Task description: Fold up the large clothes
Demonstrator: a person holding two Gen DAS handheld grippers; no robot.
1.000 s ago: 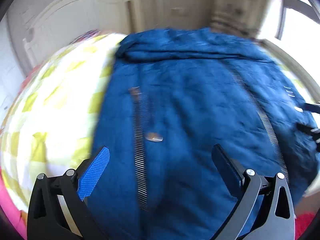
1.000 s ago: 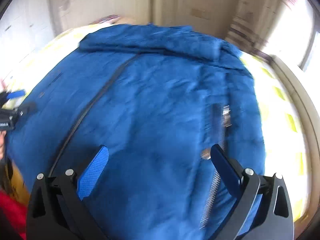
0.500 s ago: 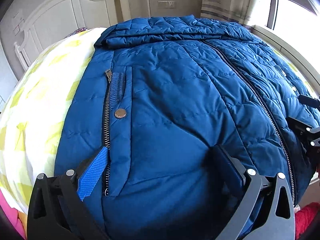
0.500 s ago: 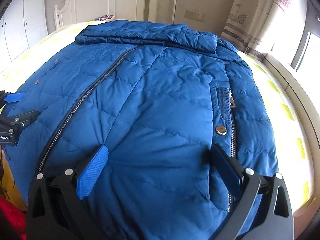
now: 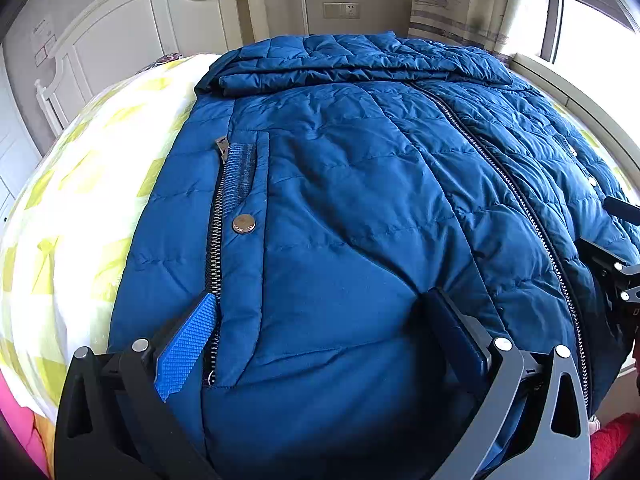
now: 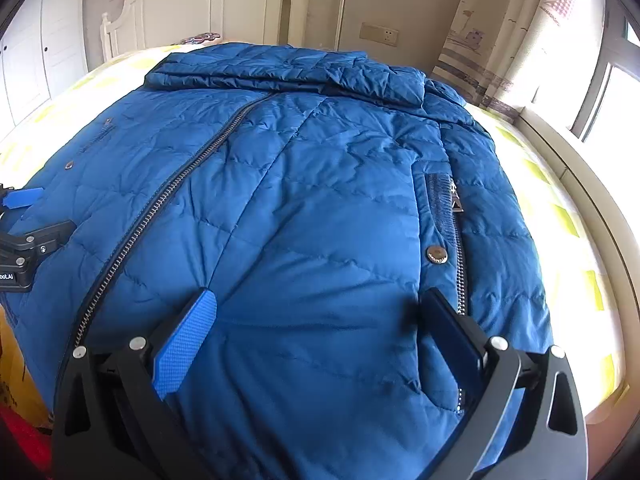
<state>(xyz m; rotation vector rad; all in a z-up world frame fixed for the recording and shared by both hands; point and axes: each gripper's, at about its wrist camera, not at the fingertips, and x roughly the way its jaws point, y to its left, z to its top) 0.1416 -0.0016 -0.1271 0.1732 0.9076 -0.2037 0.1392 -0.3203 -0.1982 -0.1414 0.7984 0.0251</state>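
Down at the hem, the left tongs stand spread wide with nothing between them, their blue textured pad next to the left pocket zipper of the quilted blue puffer jacket. The right tongs are likewise spread and empty, their dark pad close to the right pocket zipper and its round metal snap. Each pair shows at the edge of the other's view. The jacket lies front up and zipped along its central zipper, spread flat over the bed's white and yellow-green patterned sheet, with its hood folded across the far end. Beyond stand a white panelled headboard, a beige wall with a socket plate, and patterned curtains beside a bright window.
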